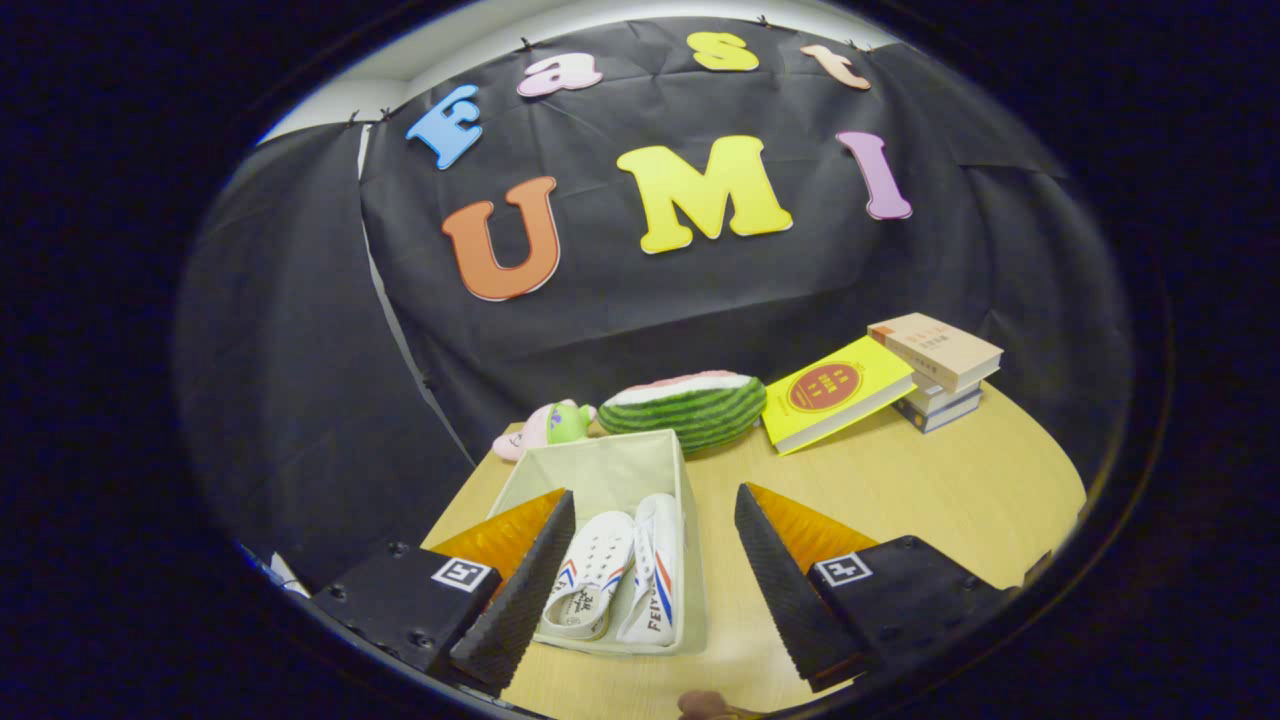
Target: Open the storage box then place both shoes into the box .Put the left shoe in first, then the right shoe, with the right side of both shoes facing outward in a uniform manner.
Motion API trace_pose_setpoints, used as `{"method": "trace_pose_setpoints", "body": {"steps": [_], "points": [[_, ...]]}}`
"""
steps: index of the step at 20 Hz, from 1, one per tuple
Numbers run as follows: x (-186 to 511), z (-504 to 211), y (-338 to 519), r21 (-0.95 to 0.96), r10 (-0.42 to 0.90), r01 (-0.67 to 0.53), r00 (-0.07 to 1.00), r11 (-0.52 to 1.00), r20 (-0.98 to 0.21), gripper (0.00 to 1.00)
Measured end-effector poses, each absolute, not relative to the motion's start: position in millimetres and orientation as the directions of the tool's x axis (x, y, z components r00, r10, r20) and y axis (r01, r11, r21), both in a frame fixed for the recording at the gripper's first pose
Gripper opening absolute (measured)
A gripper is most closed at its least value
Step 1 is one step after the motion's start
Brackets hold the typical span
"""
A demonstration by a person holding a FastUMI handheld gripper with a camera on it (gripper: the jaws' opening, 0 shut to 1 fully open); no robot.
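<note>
Here's the storage box [610,470], a pale fabric bin, open at the top, sitting low in the middle of the frame between the two fingers. Inside lie both shoes: the left shoe [592,572] sole-side down showing its laces, the right shoe [655,580] tipped on its side against the box's right wall, red and blue stripes facing up. The gripper [650,590] hangs above with its fingers spread wide apart, holding nothing; the left finger's ribbed pad covers the box's near left corner.

The bench [900,490] is light wood, running off to the right. Just behind the box sits a watermelon slice toy [690,405], with a small pink and green plush [545,428] to its left, partly hidden by the box's rim. Further right, a yellow book [835,395] leans against a stack of books [940,370]. Black cloth closes the back. At the very bottom a small brownish thing is cut off, too little to identify.
</note>
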State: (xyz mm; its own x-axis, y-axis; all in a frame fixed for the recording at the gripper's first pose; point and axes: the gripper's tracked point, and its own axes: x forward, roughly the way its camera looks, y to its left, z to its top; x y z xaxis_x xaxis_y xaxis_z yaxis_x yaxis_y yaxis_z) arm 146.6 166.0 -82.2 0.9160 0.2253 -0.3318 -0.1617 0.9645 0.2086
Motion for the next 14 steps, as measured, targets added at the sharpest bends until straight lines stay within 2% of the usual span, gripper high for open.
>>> {"method": "trace_pose_setpoints", "body": {"steps": [7, 11, 14], "points": [[106.9, -35.3, 131.7, 0.142, 0.166, -0.140, 0.967, 0.980, -0.192, 1.00], [73.2, -17.7, 101.8, 0.141, 0.064, -0.051, 0.994, 0.989, -0.090, 1.00], [52.5, -4.6, 92.6, 0.087, 0.037, -0.031, 0.997, 0.996, -0.066, 1.00]]}}
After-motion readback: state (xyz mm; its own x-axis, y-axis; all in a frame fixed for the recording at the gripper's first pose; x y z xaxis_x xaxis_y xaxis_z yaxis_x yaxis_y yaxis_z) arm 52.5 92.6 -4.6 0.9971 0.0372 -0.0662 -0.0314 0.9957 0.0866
